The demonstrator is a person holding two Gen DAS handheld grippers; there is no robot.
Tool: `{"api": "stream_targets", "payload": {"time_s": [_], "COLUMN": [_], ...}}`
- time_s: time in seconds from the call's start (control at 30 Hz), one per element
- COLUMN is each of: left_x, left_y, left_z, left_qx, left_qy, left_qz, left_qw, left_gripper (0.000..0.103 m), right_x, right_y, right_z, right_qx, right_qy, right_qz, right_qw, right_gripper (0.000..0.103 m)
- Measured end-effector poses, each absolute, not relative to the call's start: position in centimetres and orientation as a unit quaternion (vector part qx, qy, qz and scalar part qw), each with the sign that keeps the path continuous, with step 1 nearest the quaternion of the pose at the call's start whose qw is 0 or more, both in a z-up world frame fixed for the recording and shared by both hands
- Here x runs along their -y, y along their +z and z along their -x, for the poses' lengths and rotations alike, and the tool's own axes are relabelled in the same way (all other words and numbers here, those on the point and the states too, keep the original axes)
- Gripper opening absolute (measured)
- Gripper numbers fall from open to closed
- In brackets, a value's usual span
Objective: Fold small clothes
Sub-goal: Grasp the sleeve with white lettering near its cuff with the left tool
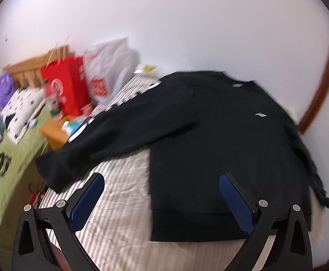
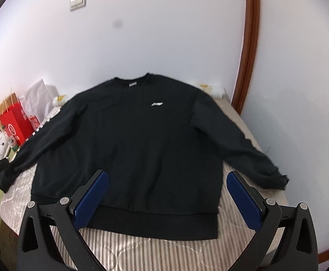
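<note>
Sweatshirt (image 2: 132, 140), black, one garment only, lies face up and flat on the striped bed cover (image 2: 169, 253), collar toward the wall, hem nearest us, both sleeves spread outward. We judge the task as not yet begun: no fold is visible, so sleeves and body all remain to be folded. Left gripper (image 1: 162, 201) hangs above the hem's left corner, jaws wide apart, holding nothing. Right gripper (image 2: 168, 199) hangs over the hem's middle, equally wide, empty. Count: two grippers, two sleeves. Beyond, one red bag (image 1: 67, 85), one white plastic bag (image 1: 110, 72).
</note>
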State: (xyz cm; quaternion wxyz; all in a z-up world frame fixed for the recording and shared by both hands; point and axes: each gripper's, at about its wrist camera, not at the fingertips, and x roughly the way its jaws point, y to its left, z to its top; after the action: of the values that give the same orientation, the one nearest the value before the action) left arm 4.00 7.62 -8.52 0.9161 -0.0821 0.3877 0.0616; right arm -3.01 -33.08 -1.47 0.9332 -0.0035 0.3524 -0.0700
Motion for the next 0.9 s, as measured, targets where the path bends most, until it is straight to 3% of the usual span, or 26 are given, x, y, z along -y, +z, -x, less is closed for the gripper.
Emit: {"api": "stream_targets", "payload": {"time_s": [0.27,0.57,0.9], "left_x": [-14.3,-20.6,-20.6], "left_y": [-15.4,-17.6,-18.9], "left_z": [-6.9,-8.6,-11.8], "left_qx": [-0.429,-0.413,-0.418], "left_qy": [0.121,0.183,0.240], "left_qz": [0.143,0.232,0.157], "left_qw": [0.883,0.862,0.862], "left_gripper": [0.098,0.097,0.095], "right_x": [30.6,28.0,28.4], "right_y": [-6.9,-10.5,-11.3], "right_z": [-1.1,-4.4,-6.4], "right_qx": [-0.363,-0.393,-0.401], "right_qy": [-0.057,-0.027,0.010], "right_qz": [0.040,0.065,0.014], "right_qw": [0.929,0.917,0.916], "right_gripper": [0.103,0.103,0.103]}}
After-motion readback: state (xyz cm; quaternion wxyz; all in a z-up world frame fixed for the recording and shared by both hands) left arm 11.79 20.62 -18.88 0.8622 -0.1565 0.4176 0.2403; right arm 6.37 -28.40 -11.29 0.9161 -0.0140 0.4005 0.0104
